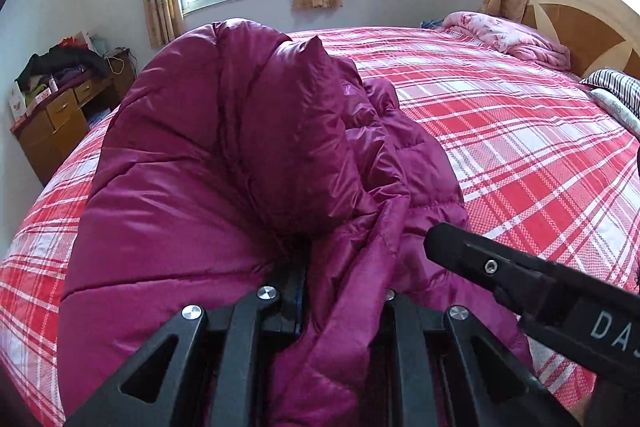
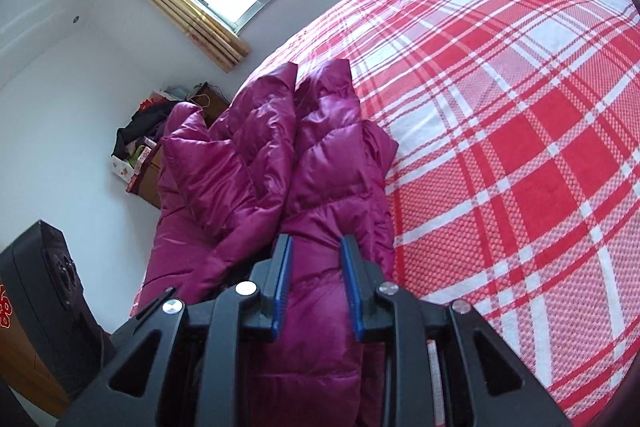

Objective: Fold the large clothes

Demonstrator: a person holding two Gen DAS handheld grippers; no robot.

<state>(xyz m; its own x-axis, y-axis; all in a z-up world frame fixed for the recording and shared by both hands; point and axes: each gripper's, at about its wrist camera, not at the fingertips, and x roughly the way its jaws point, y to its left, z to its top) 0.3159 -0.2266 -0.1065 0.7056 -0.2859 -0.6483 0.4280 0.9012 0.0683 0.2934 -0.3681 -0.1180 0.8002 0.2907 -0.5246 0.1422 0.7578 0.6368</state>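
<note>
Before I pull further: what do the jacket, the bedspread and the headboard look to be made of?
Jacket: glossy magenta synthetic shell, likely nylon or polyester, with puffy stitched quilting that suggests padded filling.
Bedspread: matte woven fabric, probably cotton; the red and white plaid shows a checked weave texture.
Headboard: smooth cream frame around orange-brown panels, seemingly lacquered wood or laminate.

The wide bed (image 1: 520, 155) in front of me wears a red-and-white plaid cotton cover (image 2: 520, 131). A puffy magenta quilted down coat (image 1: 224, 155) lies bunched on its near left part. By the wooden headboard, a crumpled pink floral blanket (image 1: 508, 35) rests at the far corner, with a striped dark-and-white pillow (image 1: 616, 87) nearer along that edge.
</note>
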